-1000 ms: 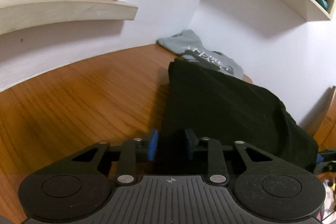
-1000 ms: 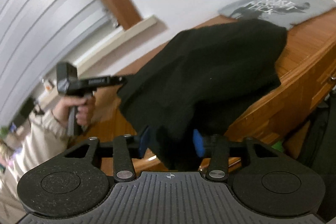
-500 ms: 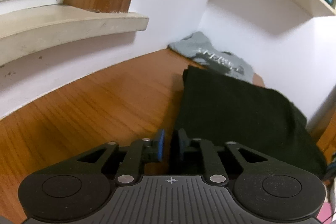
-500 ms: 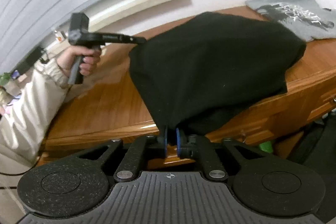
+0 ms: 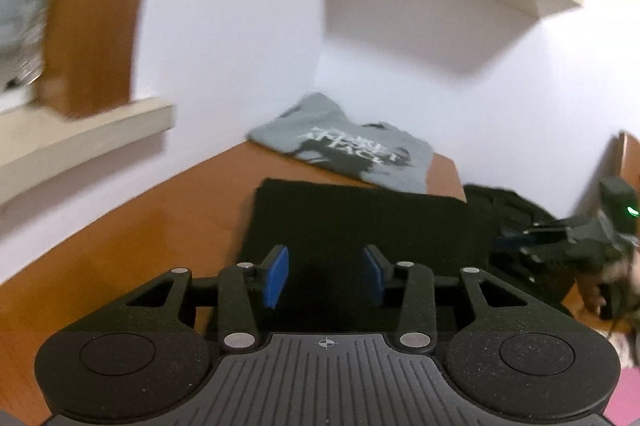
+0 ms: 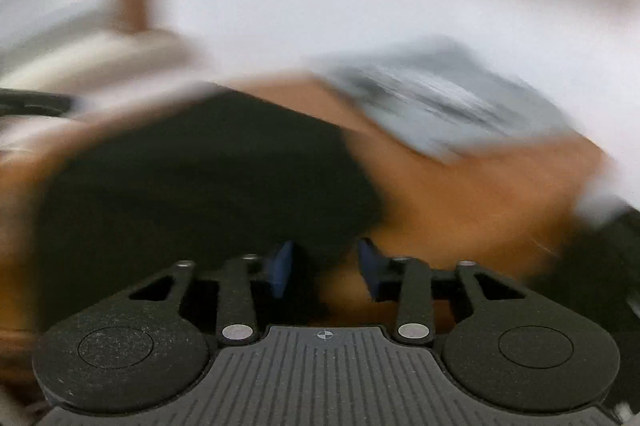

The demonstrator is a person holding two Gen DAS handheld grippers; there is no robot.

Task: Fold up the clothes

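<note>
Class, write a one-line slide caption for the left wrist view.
Left gripper opening above the folded black garment on the wooden table.

A warm brown wooden bench (image 5: 120, 226) runs into the corner of two white walls. A black garment (image 5: 360, 218) lies flat on it, folded to a rectangle with straight edges. Just beyond, in the corner, a grey T-shirt (image 5: 344, 146) with a pale print lies folded, its near edge beside the black one's far edge
</note>
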